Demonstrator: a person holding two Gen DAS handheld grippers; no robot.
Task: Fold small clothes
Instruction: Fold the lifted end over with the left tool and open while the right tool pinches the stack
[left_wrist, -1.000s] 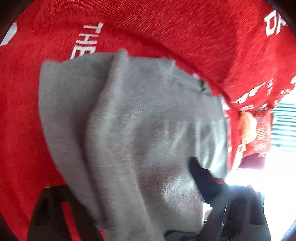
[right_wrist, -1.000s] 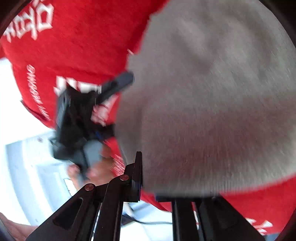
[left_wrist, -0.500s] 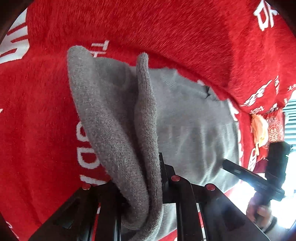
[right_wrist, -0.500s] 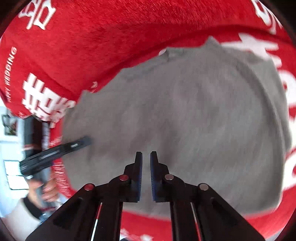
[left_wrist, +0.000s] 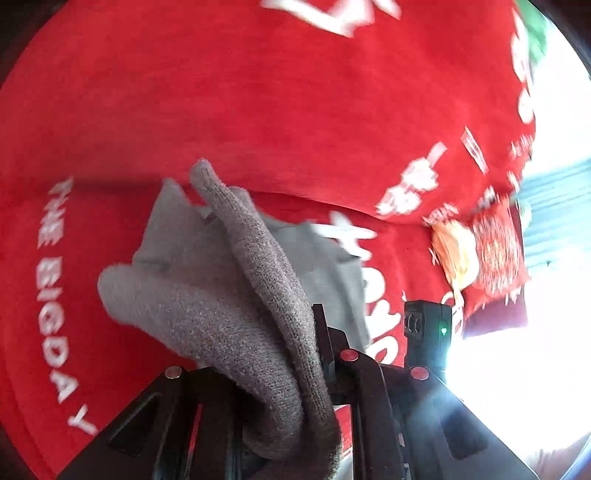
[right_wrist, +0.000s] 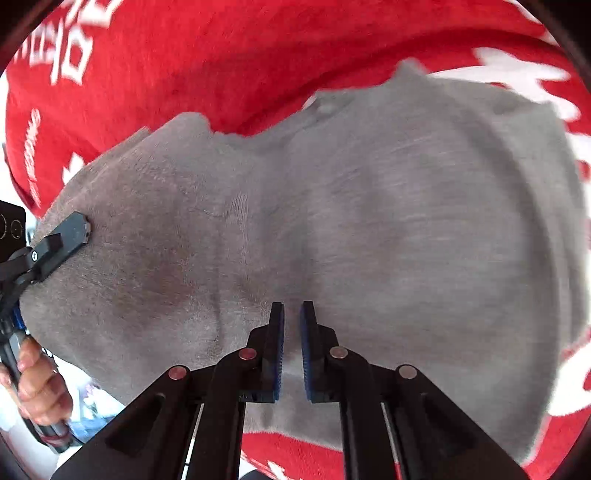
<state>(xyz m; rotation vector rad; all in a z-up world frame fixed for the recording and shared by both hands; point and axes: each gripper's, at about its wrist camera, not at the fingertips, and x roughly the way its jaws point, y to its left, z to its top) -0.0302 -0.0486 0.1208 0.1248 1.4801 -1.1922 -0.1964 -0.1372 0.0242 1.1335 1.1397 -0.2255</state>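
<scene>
**Grey knit mid-fold on red printed cloth**

1. Red cloth. Largest item; covers the whole work surface in both views, white lettering at its left and right margins. Serves as the folding bed.

2. Grey knit garment. Spread flat over the red cloth, filling most of the right wrist view; soft creases run near to far through its middle. In the left wrist view one edge is gathered into a thick ridged fold lifted off the bed, the remainder lying flat beyond it. Judged: the raised edge is held up so it can be carried across the flat part.

3. Left gripper. Clenched on the gathered knit edge, cloth bunched between its fingers and draping over them. Also visible at the left border of the right wrist view, one finger lying on the garment's left margin.

4. Right gripper. Grasps nothing; fingers nearly together with a narrow gap, poised over the garment's near middle. Contact with the cloth cannot be told. Judged: placed to pin the cloth as the fold comes over.

5. Red and orange packets. Far right, off the garment, unused.
</scene>
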